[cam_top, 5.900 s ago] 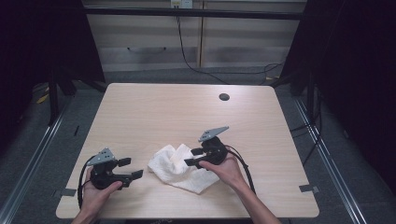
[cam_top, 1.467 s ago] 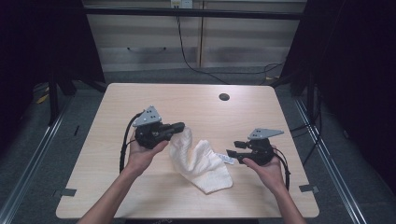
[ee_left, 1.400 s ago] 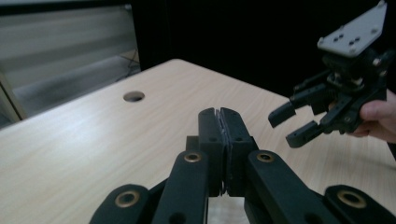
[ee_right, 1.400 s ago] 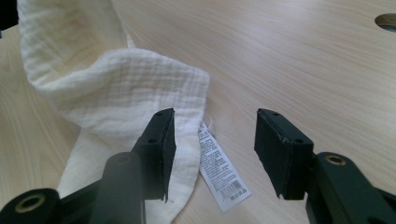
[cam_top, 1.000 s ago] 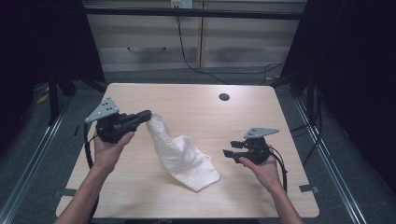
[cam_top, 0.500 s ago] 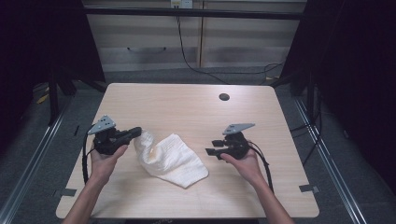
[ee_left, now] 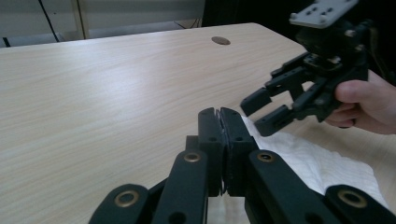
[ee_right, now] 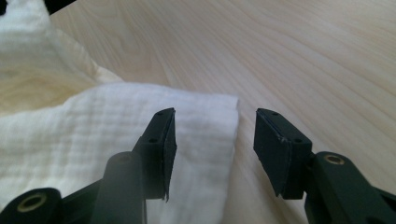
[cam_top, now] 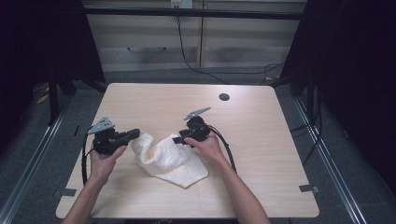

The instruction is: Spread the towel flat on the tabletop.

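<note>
A crumpled white cloth (cam_top: 170,157) lies on the wooden table (cam_top: 261,140), left of centre. My left gripper (cam_top: 136,133) rests at the cloth's left corner, and its jaws are pressed together on that corner. In the left gripper view the shut left gripper (ee_left: 219,116) has the cloth (ee_left: 317,163) spreading out to its right. My right gripper (cam_top: 178,139) sits open at the cloth's far edge. In the right gripper view its (ee_right: 212,149) left jaw is over the cloth (ee_right: 93,135) and its right jaw over bare wood. The right gripper (ee_left: 264,112) also shows open in the left gripper view.
A dark round grommet hole (cam_top: 224,97) sits near the table's far edge, also visible as the hole (ee_left: 220,40). Black cables trail from both grippers toward the near edge. Dark floor and metal rails surround the table.
The left gripper lifted the cloth up and left, then lowered it onto the table. The right gripper moved left from the right side to the cloth's edge, jaws open.
</note>
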Action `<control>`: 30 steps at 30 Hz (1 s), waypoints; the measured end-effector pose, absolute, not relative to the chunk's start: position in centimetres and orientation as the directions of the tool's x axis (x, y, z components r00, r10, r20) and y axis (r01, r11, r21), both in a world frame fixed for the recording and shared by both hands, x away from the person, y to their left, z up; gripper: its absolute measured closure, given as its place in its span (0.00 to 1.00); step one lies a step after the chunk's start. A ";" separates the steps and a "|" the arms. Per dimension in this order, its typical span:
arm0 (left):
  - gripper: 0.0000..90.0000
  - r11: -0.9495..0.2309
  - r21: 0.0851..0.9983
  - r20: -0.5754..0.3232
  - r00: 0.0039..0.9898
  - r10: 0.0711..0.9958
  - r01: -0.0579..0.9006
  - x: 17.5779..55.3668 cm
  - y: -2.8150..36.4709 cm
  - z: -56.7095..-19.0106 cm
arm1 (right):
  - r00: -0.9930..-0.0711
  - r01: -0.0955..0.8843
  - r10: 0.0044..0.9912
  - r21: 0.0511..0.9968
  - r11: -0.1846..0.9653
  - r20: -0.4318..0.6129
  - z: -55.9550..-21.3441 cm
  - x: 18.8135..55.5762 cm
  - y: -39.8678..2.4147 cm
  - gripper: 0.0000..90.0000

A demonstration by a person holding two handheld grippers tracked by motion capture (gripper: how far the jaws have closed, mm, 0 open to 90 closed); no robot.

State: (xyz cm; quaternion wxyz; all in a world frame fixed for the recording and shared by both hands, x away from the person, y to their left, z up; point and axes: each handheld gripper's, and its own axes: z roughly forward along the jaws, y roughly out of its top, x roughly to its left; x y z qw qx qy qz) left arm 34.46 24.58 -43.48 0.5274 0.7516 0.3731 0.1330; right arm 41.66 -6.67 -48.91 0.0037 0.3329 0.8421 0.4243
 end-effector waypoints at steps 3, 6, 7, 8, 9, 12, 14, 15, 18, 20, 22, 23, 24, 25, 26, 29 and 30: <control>0.98 -0.165 0.893 -0.192 0.685 0.703 0.420 34.5 24.7 -43.5 | -0.774 0.564 0.563 0.720 0.404 0.290 -49.2 42.3 -5.9 0.54; 0.98 -0.164 0.893 -0.191 0.682 0.706 0.420 34.5 24.7 -43.5 | -0.767 0.576 0.558 0.723 0.382 0.317 -49.6 42.7 -5.6 0.55; 0.98 -0.162 0.892 -0.192 0.681 0.707 0.421 34.5 24.7 -43.5 | -0.767 0.581 0.556 0.715 0.390 0.320 -49.8 42.8 -5.6 0.56; 0.98 -0.160 0.891 -0.196 0.680 0.707 0.424 34.5 24.7 -43.5 | -0.766 0.586 0.554 0.706 0.397 0.325 -50.0 42.8 -5.4 0.59; 0.98 -0.162 0.891 -0.193 0.678 0.709 0.423 34.5 24.7 -43.5 | -0.772 0.586 0.542 0.701 0.407 0.331 -50.2 42.8 -5.4 0.63; 0.98 -0.163 0.891 -0.192 0.677 0.711 0.424 34.6 24.8 -43.6 | -0.777 0.591 0.527 0.688 0.422 0.344 -50.7 42.5 -5.3 0.80; 0.98 -0.151 0.892 -0.200 0.672 0.713 0.426 34.6 24.9 -43.6 | -0.773 0.594 0.527 0.693 0.408 0.352 -50.6 42.4 -5.7 0.92; 0.98 -0.152 0.892 -0.199 0.671 0.714 0.426 34.7 25.0 -43.5 | -0.774 0.592 0.525 0.701 0.398 0.354 -50.1 42.3 -6.1 0.97; 0.98 -0.140 0.895 -0.201 0.664 0.720 0.423 34.8 25.3 -43.3 | -0.772 0.584 0.538 0.713 0.389 0.339 -49.1 42.2 -6.6 0.98; 0.98 -0.127 0.900 -0.202 0.657 0.726 0.417 34.7 25.6 -43.1 | -0.768 0.574 0.556 0.727 0.377 0.318 -47.8 42.1 -7.2 0.98; 0.98 -0.123 0.903 -0.197 0.652 0.732 0.411 34.8 26.0 -42.8 | -0.772 0.553 0.564 0.748 0.367 0.294 -46.4 42.1 -8.1 0.98; 0.98 -0.106 0.909 -0.202 0.647 0.735 0.404 34.8 26.2 -42.5 | -0.771 0.535 0.575 0.768 0.351 0.274 -44.8 42.1 -9.2 0.98; 0.98 -0.098 0.912 -0.202 0.646 0.736 0.398 34.8 26.3 -42.3 | -0.771 0.535 0.575 0.768 0.351 0.274 -44.8 42.1 -9.2 0.98; 0.98 -0.096 0.914 -0.200 0.644 0.738 0.395 34.8 26.4 -42.2 | -0.772 0.519 0.580 0.785 0.339 0.260 -44.1 42.1 -9.8 0.98; 0.98 -0.097 0.916 -0.197 0.645 0.738 0.390 34.8 26.4 -42.1 | -0.768 0.512 0.589 0.794 0.326 0.253 -43.3 41.9 -10.3 0.98; 0.98 -0.095 0.923 -0.183 0.644 0.743 0.372 34.9 26.0 -41.7 | -0.763 0.489 0.608 0.811 0.320 0.220 -41.5 41.8 -11.8 0.98; 0.98 -0.101 0.925 -0.176 0.648 0.741 0.367 34.9 25.9 -41.4 | -0.761 0.481 0.614 0.818 0.316 0.210 -40.8 41.7 -12.2 0.98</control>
